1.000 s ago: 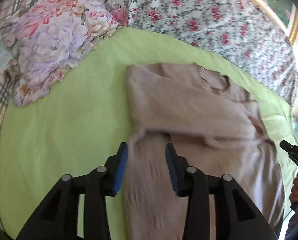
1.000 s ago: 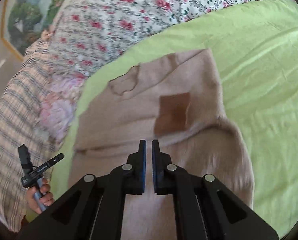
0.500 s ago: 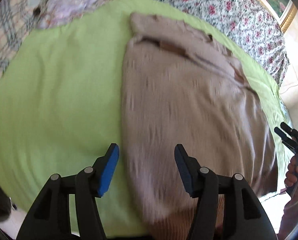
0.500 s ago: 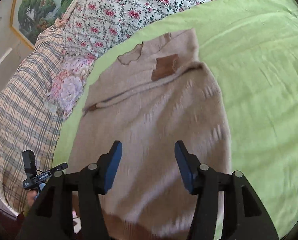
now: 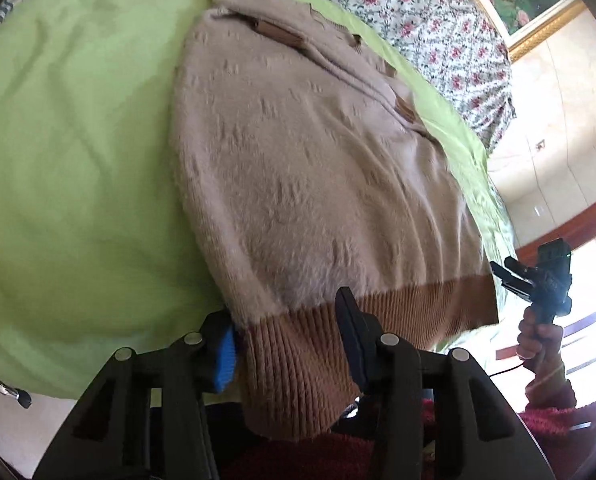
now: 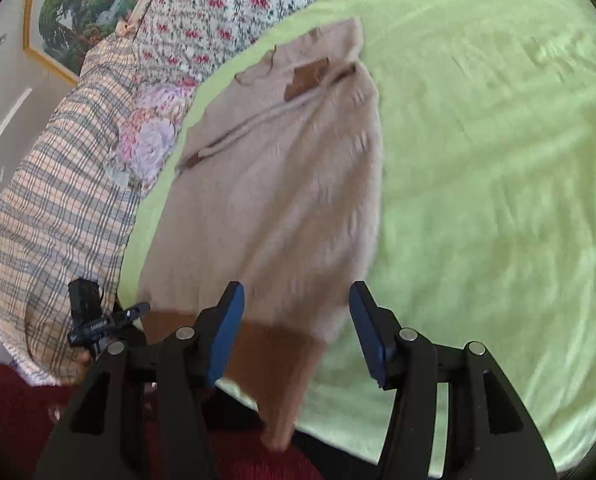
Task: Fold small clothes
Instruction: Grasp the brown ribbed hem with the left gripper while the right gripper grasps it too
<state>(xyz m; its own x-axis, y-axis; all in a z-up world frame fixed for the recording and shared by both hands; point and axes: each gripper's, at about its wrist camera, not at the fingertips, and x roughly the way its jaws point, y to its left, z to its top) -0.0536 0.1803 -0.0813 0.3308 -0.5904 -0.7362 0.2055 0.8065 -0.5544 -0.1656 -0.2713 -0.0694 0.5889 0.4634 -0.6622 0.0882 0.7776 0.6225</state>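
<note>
A fuzzy beige sweater [image 5: 306, 168] lies flat on the green sheet [image 5: 66, 152], sleeves folded across its top with a brown patch [image 6: 306, 78] showing. Its ribbed brown hem [image 5: 298, 352] hangs over the near bed edge. My left gripper [image 5: 286, 344] is open, its jaws either side of the hem's left corner. My right gripper [image 6: 294, 328] is open over the hem's right corner [image 6: 282, 360]. The right gripper also shows in the left wrist view [image 5: 538, 280], and the left one shows in the right wrist view [image 6: 98, 320].
Floral pillows [image 6: 146, 144], a floral cover [image 5: 438, 28] and a plaid blanket [image 6: 54, 200] lie beyond the sweater. A framed picture [image 6: 82, 12] hangs on the wall. Green sheet [image 6: 498, 160] spreads to the right. A dark red garment [image 5: 330, 456] is below the bed edge.
Both grippers have pulled back from the sleeves to the hem at the near bed edge. The right gripper went from shut to open; the left opened wider.
</note>
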